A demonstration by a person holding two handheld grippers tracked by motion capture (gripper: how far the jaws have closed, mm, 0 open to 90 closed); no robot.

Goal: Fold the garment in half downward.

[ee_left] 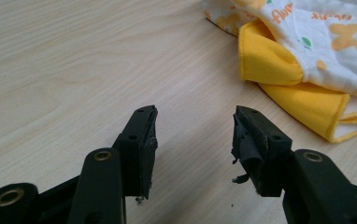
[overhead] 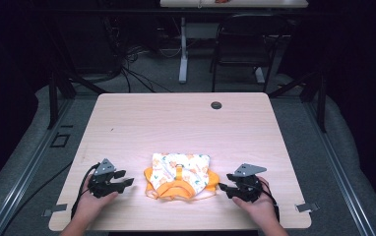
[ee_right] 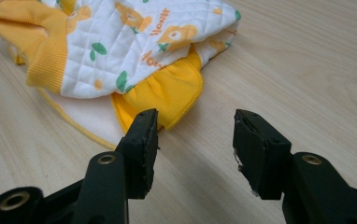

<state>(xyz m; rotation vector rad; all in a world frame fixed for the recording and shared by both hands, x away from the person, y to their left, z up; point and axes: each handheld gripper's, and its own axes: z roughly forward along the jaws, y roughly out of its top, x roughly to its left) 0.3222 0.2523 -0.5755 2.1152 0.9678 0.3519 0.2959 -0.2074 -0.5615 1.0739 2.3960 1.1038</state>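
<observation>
**Two open grippers beside a folded baby garment**

Nearest to me, at the front edge of the light wooden table (overhead: 127,123), two forearms of a person come in, and each hand holds a black two-jaw gripper. The left gripper (overhead: 128,179) lies low over the table at the left side, and its jaws point to the right, toward the cloth. In the left gripper view its jaws stand wide apart, with only bare wood between them; they hold nothing. One black pad (ee_left: 245,148) looks worn and a little torn at its edge.

The right gripper (overhead: 222,187) is at the other side and points to the left. Its jaws are also wide apart and they grip nothing. In the right gripper view the tip of one jaw is just beside the yellow hem of the cloth; I cannot tell if it touches.

Between the two grippers lies the small quilted white garment with orange print and yellow trim (overhead: 180,175), folded into a compact bundle. It rests flat on the table, near the front edge, about in the middle of its width.

Farther on the table, near the back edge, there is a small round dark grommet (overhead: 216,105). Behind the table stands a black chair (overhead: 247,44) on the grey floor.
</observation>
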